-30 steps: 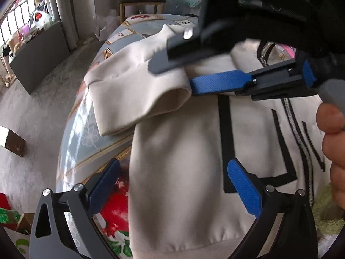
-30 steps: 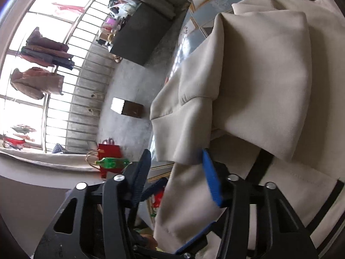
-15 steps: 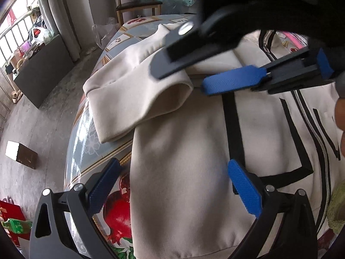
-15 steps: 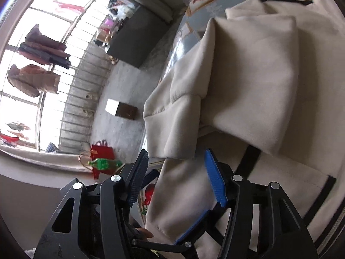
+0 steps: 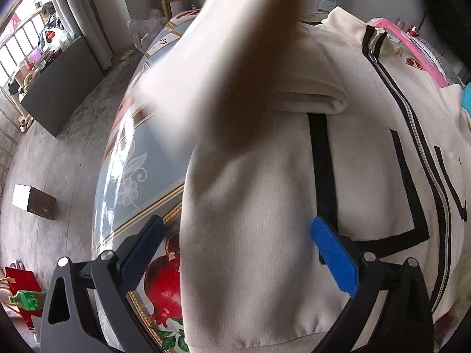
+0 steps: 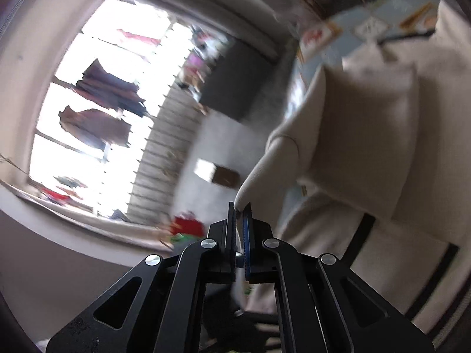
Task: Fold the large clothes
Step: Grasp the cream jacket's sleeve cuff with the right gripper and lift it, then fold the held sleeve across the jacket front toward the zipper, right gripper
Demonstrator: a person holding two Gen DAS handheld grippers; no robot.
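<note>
Right gripper (image 6: 240, 206): jaws have just been closing and now pinch the cuff end of the cream fleece sleeve (image 6: 338, 135) — fabric rises from the pads toward 1 o'clock in the right wrist view.

Left gripper (image 5: 235, 253): jaws stand wide apart over the hem region of the cream zip-front jacket with black stripes (image 5: 353, 158), holding nothing; whether its blue pads (image 5: 334, 257) touch the cloth I cannot tell.

Jacket lies flat, front up, on the round table under a glossy blue floral cloth (image 5: 126, 158), hem at 6 o'clock, collar and silver zip (image 5: 412, 117) toward 1 o'clock. Lifted sleeve crosses the left wrist view as a blurred band from centre to 12 o'clock. Beyond the table edge at 9 o'clock: grey floor, a small brown box (image 5: 34, 201).

Step in hand, as judged: sleeve fold — cuff gripped and raised off the body panel.

Next move calls for carrying the cuff across the chest and laying the sleeve flat, with the left gripper steadying the panel against drag.
</note>
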